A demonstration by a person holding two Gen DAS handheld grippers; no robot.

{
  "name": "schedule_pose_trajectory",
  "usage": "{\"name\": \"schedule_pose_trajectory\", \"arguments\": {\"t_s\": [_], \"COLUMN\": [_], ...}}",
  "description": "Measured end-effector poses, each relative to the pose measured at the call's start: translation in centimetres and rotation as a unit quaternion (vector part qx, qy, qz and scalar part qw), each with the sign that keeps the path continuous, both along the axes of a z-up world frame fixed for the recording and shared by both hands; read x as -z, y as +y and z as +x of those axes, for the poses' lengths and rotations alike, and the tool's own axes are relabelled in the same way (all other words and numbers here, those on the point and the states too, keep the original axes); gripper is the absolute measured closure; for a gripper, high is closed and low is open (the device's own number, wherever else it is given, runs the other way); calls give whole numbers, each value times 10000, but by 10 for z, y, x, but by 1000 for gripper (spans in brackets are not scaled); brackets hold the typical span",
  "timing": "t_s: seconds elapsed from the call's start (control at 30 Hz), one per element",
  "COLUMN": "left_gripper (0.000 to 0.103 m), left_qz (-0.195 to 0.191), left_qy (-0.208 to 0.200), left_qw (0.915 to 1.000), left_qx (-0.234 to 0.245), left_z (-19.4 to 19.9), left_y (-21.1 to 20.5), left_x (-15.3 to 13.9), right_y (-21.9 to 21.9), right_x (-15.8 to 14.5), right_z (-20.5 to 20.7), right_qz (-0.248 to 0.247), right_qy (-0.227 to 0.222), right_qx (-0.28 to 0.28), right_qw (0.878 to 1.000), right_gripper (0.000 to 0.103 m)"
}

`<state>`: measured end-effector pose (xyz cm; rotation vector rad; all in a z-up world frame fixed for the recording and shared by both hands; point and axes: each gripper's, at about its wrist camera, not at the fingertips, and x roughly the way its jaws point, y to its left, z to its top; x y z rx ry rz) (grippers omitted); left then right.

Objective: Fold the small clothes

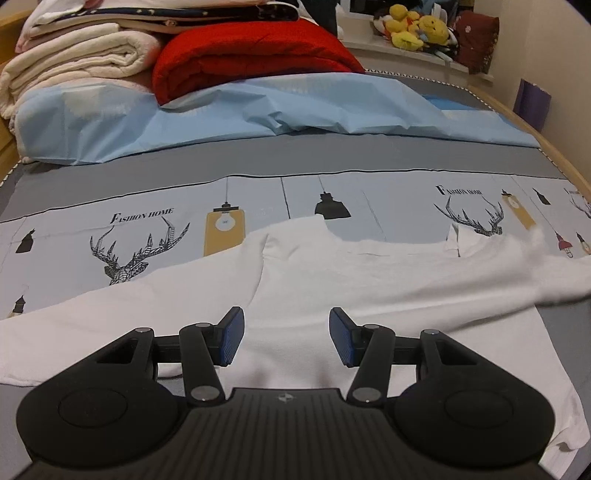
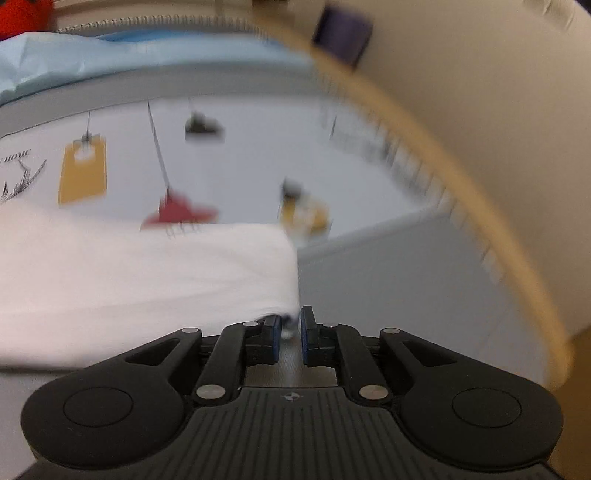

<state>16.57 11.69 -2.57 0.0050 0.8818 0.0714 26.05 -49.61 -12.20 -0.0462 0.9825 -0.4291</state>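
Note:
A white T-shirt (image 1: pixel 332 288) lies spread flat across the printed bed sheet (image 1: pixel 295 199), neckline toward the far side. My left gripper (image 1: pixel 286 332) hovers over the shirt's middle, open, with nothing between its blue pads (image 1: pixel 232 336). Its right sleeve end looks smeared by motion. In the blurred right wrist view the same shirt (image 2: pixel 147 277) fills the left side, and its sleeve corner runs into my right gripper (image 2: pixel 290 328). That gripper's jaws stand nearly together with a bit of white cloth caught between them.
A crumpled light blue cover (image 1: pixel 258 110), a red blanket (image 1: pixel 251 55) and stacked cream blankets (image 1: pixel 74 62) sit at the far end. Plush toys (image 1: pixel 413 26) line a ledge behind. A wooden bed rail (image 2: pixel 461 184) curves along the right, with a purple bag (image 2: pixel 343 29) beyond.

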Motion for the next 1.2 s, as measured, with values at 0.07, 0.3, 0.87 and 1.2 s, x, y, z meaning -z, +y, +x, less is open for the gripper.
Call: {"name": "schedule_pose_trajectory", "arguments": {"t_s": [0.07, 0.3, 0.87, 1.2], "left_gripper": [46, 46, 46, 46], "left_qz": [13, 51, 53, 131], "left_qy": [-6, 37, 110, 164], "left_qw": [10000, 9999, 9997, 9994], "left_qx": [40, 118, 220, 263], "left_z": [2, 6, 16, 17], "left_y": [-1, -6, -20, -24], "left_x": [0, 4, 10, 16], "right_y": [-25, -103, -89, -96], "right_x": [0, 2, 30, 55], "right_z": [-8, -46, -30, -11], "right_qz": [969, 3335, 4999, 5354], "right_qy": [-283, -1740, -1954, -2120], "right_qx": [391, 1943, 2525, 2554], "right_qw": [9941, 9059, 8051, 7767], "right_gripper": [81, 60, 54, 53]}}
